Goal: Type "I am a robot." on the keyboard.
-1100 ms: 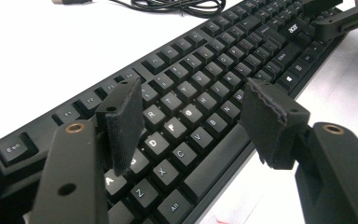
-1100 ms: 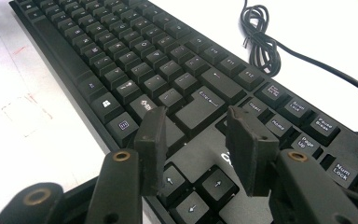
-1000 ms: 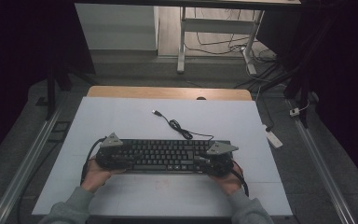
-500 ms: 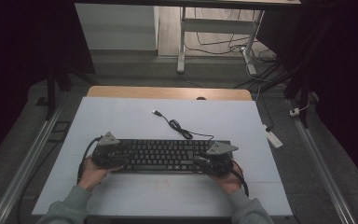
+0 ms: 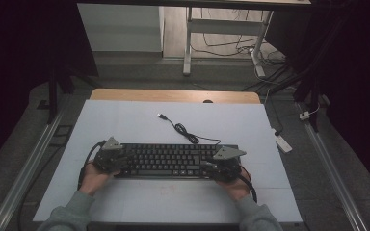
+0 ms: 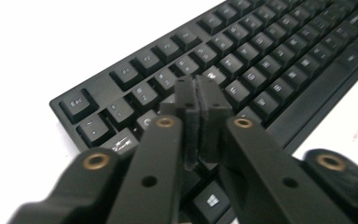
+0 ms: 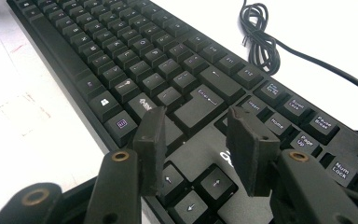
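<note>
Keyboard (image 5: 171, 160): you have it lying flat on the white bench (image 5: 125, 120), lower centre of the high view, long side across the frame
Left claw (image 6: 200, 100): your jaws have just been closing and now meet pad to pad with nothing between them; they hover over the keys near the Esc corner, at the keyboard's left end in the high view
Right claw (image 7: 198, 128): your jaws stand apart, empty, above the arrow keys and the block by Enter, at the keyboard's right end
Cable (image 5: 183, 131): runs from the keyboard's back edge toward the upper centre, with a small coil, its plug lying free on the bench
Hands: yours come in from the bottom edge, one on each claw
</note>
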Available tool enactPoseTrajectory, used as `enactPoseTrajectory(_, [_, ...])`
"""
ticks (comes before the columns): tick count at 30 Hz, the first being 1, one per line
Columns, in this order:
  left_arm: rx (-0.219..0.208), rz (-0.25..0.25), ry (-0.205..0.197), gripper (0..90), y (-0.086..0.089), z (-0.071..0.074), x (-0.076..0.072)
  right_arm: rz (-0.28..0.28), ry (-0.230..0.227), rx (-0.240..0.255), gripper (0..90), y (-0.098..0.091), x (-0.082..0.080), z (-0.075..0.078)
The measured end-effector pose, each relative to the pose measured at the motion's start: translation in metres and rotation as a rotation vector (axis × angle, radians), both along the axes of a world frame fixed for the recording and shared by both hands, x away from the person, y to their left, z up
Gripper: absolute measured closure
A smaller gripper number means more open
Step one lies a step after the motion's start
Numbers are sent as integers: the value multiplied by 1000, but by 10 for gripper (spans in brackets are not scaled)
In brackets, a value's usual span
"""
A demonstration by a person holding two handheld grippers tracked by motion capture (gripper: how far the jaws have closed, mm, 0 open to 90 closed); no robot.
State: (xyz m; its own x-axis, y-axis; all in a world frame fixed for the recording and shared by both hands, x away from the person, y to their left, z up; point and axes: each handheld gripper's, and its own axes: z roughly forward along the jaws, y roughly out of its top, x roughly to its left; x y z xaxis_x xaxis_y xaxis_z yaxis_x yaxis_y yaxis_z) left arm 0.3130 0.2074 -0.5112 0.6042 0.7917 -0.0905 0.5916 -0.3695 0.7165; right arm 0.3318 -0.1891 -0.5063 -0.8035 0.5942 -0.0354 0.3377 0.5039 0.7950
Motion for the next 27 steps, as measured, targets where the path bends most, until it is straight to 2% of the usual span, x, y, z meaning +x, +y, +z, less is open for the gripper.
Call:
enactPoseTrajectory(8, [47, 14, 25, 889, 1, -7, 3, 2, 0, 3, 574, 0, 0, 0])
enactPoseTrajectory(27, [63, 9, 42, 889, -1, -11, 4, 3, 0, 1, 574, 0, 0, 0])
